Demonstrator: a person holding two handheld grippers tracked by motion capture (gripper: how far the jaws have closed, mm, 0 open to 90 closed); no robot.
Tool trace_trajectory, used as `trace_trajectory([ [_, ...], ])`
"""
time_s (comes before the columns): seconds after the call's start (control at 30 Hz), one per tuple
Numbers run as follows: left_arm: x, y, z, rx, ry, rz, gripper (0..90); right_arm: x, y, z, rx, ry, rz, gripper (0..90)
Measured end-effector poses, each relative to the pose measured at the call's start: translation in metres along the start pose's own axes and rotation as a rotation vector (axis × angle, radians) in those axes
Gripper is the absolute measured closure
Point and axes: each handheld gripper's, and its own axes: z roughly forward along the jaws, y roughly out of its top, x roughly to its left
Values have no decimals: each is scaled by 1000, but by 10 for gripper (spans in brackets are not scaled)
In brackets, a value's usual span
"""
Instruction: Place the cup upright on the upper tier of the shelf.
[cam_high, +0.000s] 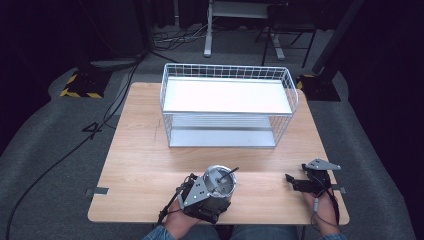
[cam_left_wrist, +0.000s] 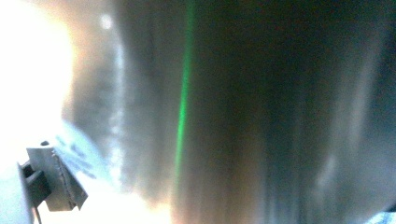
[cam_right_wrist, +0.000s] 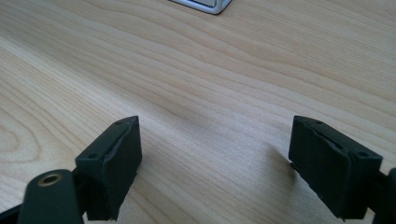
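The left gripper (cam_high: 212, 192) is closed on a round metal pot (cam_high: 220, 187) with a dark handle or stick poking out of its open top; its jaws are hidden against the pot's wall, so the hold is judged from the pot sitting tight against the gripper body at the near edge of the wooden table (cam_high: 140, 165). The right gripper (cam_right_wrist: 215, 163) has its jaws spread wide with nothing between them, only bare tabletop.

Ahead of both sets of jaws, well apart from them, stands a white wire rack (cam_high: 227, 107) with an upper shelf and a lower one, both bare. Judging by this, the pot is grasped but not yet carried; the trip to the rack and the set-down remain.

The left gripper view gives only a blurred close sheen of the pot's metal wall (cam_left_wrist: 261, 112), with a green streak, telling nothing of the table. The right gripper view shows the jaws' gap plainly and a grey corner of the rack's base (cam_right_wrist: 205, 5) beyond them. The high view alone lays out the pot, both grippers and the rack together.
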Motion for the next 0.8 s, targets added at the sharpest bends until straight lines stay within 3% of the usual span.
trace_trajectory([
  [0.27, 6, 8, -8, 29, 24, -24, 31, 0, 0, 0, 0, 3, -1, 179],
  [0.8, 15, 39, -28, 25, 51, 2, 31, -1, 0, 0, 0, 25, 0, 204],
])
